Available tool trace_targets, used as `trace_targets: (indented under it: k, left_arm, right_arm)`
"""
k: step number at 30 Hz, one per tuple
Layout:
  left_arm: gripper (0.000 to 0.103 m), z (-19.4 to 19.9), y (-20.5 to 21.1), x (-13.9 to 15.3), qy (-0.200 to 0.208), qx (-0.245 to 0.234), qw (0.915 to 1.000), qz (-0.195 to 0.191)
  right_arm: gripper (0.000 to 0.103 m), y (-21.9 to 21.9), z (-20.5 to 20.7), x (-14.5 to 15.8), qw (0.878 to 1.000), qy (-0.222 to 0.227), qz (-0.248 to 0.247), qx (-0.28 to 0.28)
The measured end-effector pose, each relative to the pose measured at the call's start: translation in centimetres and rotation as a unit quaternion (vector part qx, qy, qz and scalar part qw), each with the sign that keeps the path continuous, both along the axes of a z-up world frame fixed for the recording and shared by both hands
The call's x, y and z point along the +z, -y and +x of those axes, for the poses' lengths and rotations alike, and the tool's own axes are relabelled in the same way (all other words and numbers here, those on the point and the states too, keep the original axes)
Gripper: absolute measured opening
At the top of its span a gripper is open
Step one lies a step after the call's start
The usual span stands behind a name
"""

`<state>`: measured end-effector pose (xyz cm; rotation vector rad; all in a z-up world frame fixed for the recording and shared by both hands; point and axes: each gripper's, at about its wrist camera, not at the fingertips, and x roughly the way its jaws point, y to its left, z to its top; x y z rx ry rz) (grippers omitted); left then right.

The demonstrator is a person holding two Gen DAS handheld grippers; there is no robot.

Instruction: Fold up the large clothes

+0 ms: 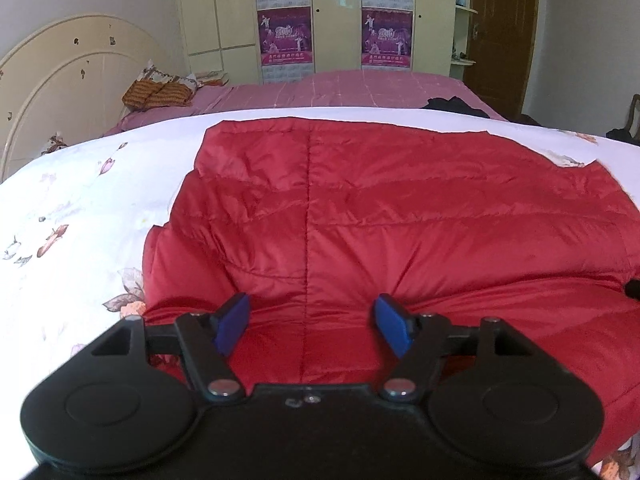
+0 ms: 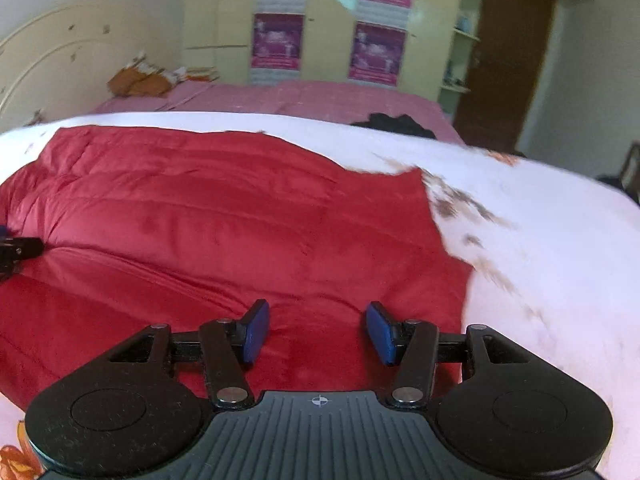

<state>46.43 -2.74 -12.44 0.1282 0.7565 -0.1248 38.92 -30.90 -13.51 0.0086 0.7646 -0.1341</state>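
Left gripper [image 1: 312, 330]: the 2 blue pads [image 1: 231, 328] stand well apart, nothing between them, only red cloth below; no pad presses on it. Right gripper [image 2: 318, 332]: jaws likewise parted, somewhat narrower than the left pair, pads clear of the fabric and holding nothing. Both grippers angle downward over the near part of a red quilted jacket [image 1: 400, 208], which lies spread on a white floral bedspread [image 1: 80, 200]. The jacket shows horizontal stitched channels and 1 vertical seam running up its middle; a thick fold or roll of the same red cloth crosses its near portion, just under both grippers. Its far hem sits close to the bedspread's far edge, and its right side ends in a pointed corner on the white cover [image 2: 520, 240]. In the right wrist view the tip of the left gripper shows at the left border, over the jacket's crease. Beyond the white cover: a pink checked sheet [image 1: 360, 90], a brown patterned pillow [image 1: 158, 94] at the far left corner by a cream headboard [image 1: 60, 80], a dark garment [image 1: 456, 106] at the far right, a cream wardrobe [image 1: 332, 16] bearing 4 purple posters, and a brown door [image 1: 504, 36]. The right view is motion-blurred.
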Motion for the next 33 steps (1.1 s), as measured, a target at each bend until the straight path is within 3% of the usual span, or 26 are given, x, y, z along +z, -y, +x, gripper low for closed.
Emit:
trace_targets:
  k: [5,11,12,14,23,26,30,33]
  left_arm:
    - [0.070,0.0,0.1,-0.2,-0.001,0.001,0.9999,0.010]
    - [0.073,-1.5,-0.8,2.0,0.004,0.013,0.9998,0.016]
    - [0.074,-1.9,-1.1,2.4,0.004,0.015,0.9998,0.011]
    - [0.075,-3.1,-1.9,3.2,0.004,0.016,0.9999,-0.003]
    - [0.080,-9.1,-7.0,4.5,-0.037,0.055,0.9939,-0.088]
    - [0.084,-10.8,-8.8,3.8,-0.067,0.076,0.9855,-0.136]
    - [0.083,-10.2,-10.2,1.7,-0.105,0.096,0.9637,-0.226]
    - [0.079,-8.9,-10.7,0.4,-0.105,0.118,0.9470,-0.280]
  right_arm:
    - [0.052,-0.2,0.5,-0.5,1.000,-0.003,-0.008,0.002]
    - [0.053,1.3,-1.2,2.9,0.999,0.008,0.044,-0.024]
    - [0.055,1.6,-1.7,3.3,0.998,0.007,0.060,-0.027]
    - [0.090,2.1,-2.8,3.9,0.996,0.009,0.085,-0.037]
    - [0.092,3.8,-8.7,5.1,0.987,-0.001,0.134,-0.083]
    - [0.092,4.4,-10.9,4.8,0.982,-0.019,0.165,-0.092]
    - [0.092,4.6,-11.8,3.4,0.969,-0.030,0.228,-0.091]
    - [0.092,4.7,-10.9,2.4,0.957,-0.027,0.271,-0.095]
